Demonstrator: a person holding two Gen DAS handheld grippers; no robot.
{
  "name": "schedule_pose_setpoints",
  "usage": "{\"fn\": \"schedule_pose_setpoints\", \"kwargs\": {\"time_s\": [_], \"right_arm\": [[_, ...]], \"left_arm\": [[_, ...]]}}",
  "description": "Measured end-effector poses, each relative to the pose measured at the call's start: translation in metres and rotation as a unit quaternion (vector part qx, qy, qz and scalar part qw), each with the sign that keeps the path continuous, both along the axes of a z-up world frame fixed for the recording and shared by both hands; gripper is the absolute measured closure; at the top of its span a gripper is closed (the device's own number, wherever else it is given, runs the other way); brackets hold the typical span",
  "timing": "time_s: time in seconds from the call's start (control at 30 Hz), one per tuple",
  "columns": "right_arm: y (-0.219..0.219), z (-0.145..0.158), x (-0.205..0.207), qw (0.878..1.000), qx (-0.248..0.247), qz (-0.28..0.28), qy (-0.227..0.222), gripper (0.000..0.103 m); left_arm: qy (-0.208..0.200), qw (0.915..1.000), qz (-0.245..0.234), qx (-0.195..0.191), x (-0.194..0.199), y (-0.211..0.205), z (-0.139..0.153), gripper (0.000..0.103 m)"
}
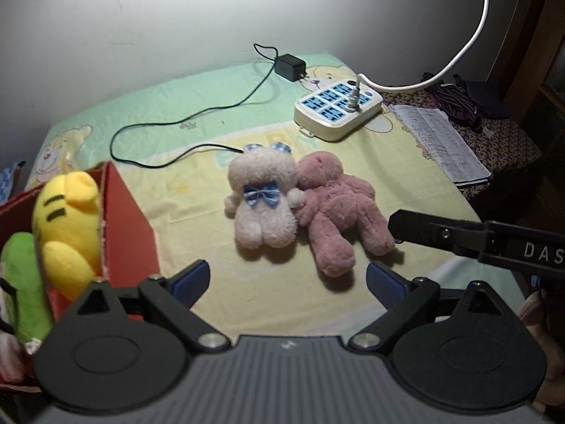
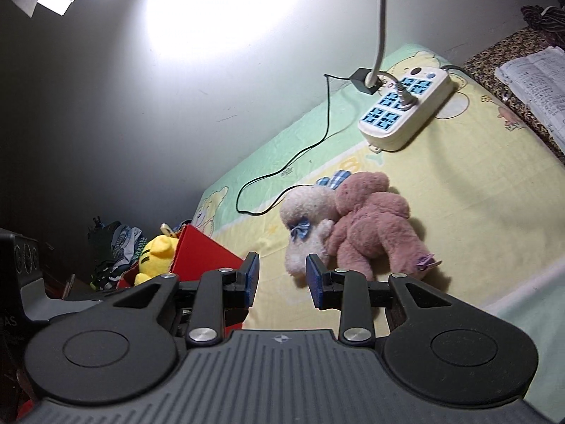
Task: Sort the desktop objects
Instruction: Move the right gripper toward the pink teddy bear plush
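Two plush toys lie side by side in the middle of the bench, touching: a white plush bear point(image 1: 263, 201) with a blue bow, and a pink plush bear point(image 1: 339, 212) leaning against its side. Both rest on a pastel cloth point(image 1: 197, 190) printed with cartoon bears. Neither toy is gripped yet.

Your left gripper point(image 1: 287, 282) hangs just short of the pair with its fingers spread wide and nothing between them. Your right gripper point(image 2: 281, 279) points at the white bear's lower end, its fingers set narrower and also empty.

At your left stands a red box point(image 1: 130, 226), already holding a yellow plush toy point(image 1: 67, 226) and a green plush toy point(image 1: 23, 282). So the step in hand looks like picking up the next toy for that box. The next move likely calls for closing on one bear only, then lifting it clear of the other.

Farther back sit a white power strip point(image 1: 337, 109), a black adapter point(image 1: 290, 67) and its thin black cable point(image 1: 183, 116), which ends just behind the white bear's head and could snag. An open notebook point(image 1: 438, 141) lies off to the right.
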State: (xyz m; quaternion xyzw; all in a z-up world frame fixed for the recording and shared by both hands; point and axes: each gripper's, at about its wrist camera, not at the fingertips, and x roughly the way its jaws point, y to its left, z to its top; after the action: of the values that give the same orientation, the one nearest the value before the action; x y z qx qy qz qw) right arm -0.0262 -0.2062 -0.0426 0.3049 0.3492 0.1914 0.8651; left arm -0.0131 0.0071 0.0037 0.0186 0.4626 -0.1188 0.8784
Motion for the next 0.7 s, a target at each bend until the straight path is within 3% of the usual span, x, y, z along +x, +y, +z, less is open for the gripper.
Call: {"fn": "schedule_pose_setpoints", "kwargs": {"time_s": [0.13,0.37,0.7], "right_arm": [[-0.017,-0.013,0.013,1.000,-0.004,-0.020,0.017,0.070],[-0.034,-0.042,0.040,0.998,-0.005,-0.044,0.053,0.069],[-0.042,-0.080,0.075,0.994,0.017,-0.052,0.090,0.063]], "left_arm": [[0.041,0.9978,-0.014,-0.050,0.019,-0.008,-0.024,0.009],[0.098,0.9900,-0.026,-0.099,0.053,-0.018,-0.060,0.009],[0.133,0.9821,-0.035,-0.129,0.090,-0.034,-0.092,0.009]]}}
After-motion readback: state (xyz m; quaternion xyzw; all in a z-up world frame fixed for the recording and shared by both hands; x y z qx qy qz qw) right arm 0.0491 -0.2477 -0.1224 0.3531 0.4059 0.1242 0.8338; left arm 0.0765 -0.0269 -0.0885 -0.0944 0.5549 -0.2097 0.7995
